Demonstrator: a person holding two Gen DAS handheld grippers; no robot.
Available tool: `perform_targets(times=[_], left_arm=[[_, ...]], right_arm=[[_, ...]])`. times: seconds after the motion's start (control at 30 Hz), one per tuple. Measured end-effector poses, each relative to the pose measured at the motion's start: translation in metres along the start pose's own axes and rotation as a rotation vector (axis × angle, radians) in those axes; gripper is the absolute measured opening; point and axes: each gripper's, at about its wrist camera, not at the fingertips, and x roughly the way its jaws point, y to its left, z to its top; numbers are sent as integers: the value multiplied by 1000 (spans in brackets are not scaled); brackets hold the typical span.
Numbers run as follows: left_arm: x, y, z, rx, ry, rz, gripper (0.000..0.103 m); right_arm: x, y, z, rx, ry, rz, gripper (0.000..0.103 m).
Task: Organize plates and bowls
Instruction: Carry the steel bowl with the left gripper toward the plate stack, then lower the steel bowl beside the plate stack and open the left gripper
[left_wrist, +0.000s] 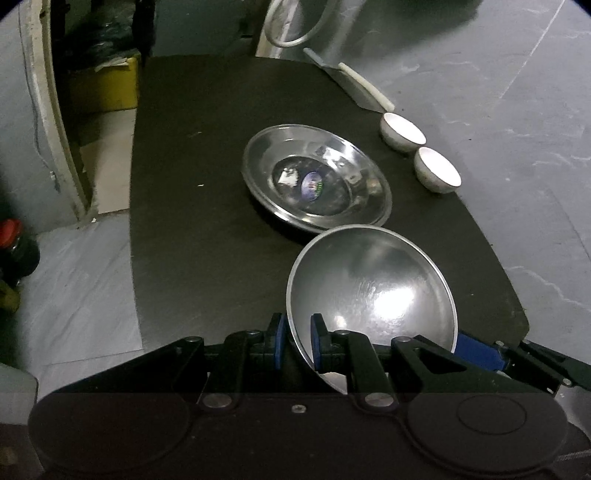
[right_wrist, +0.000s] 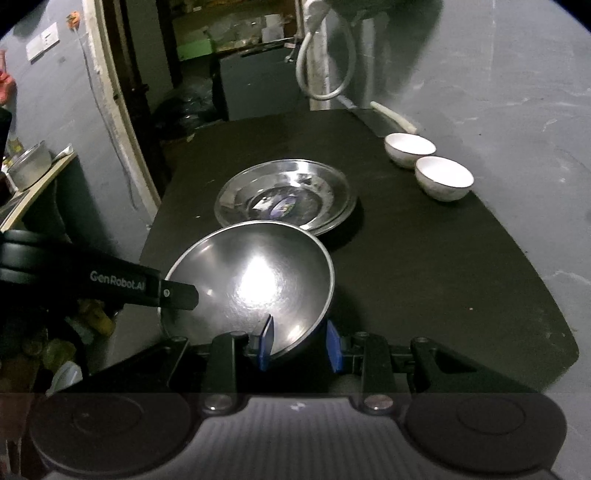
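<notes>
The steel bowl (left_wrist: 373, 291) tilts above the dark surface (left_wrist: 192, 206), just before the steel plate (left_wrist: 316, 177). My left claw (left_wrist: 297, 341) clamps its rim; my right claw (right_wrist: 299, 345) straddles the opposite rim, contact hard to judge. Two white bowls (left_wrist: 421, 151) sit beyond, beside a partly cut-off cleaver (left_wrist: 354, 86).

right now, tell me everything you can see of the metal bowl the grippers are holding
The metal bowl is plain, round, shiny steel, empty, with a bright glare inside. It is tilted, near the table's front edge, just before the steel plate. The left gripper and right gripper each pinch its rim between blue fingers.
</notes>
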Motion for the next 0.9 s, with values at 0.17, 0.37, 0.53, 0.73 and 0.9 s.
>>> perform_targets(times=[0.17, 0.37, 0.53, 0.73, 0.9], left_arm=[[0, 6, -2, -10, 7, 11, 15], [7, 10, -5, -30, 21, 27, 17], [7, 10, -4, -27, 11, 21, 19], [5, 11, -5, -37, 8, 12, 32], [-5, 20, -8, -54, -38, 36, 70]], right_arm=[[5, 4, -2, -14, 27, 18, 34], [16, 4, -3, -26, 43, 38, 36], [17, 2, -3, -28, 46, 44, 39], [15, 3, -3, -33, 38, 55, 46], [11, 3, -6, -38, 20, 50, 64]])
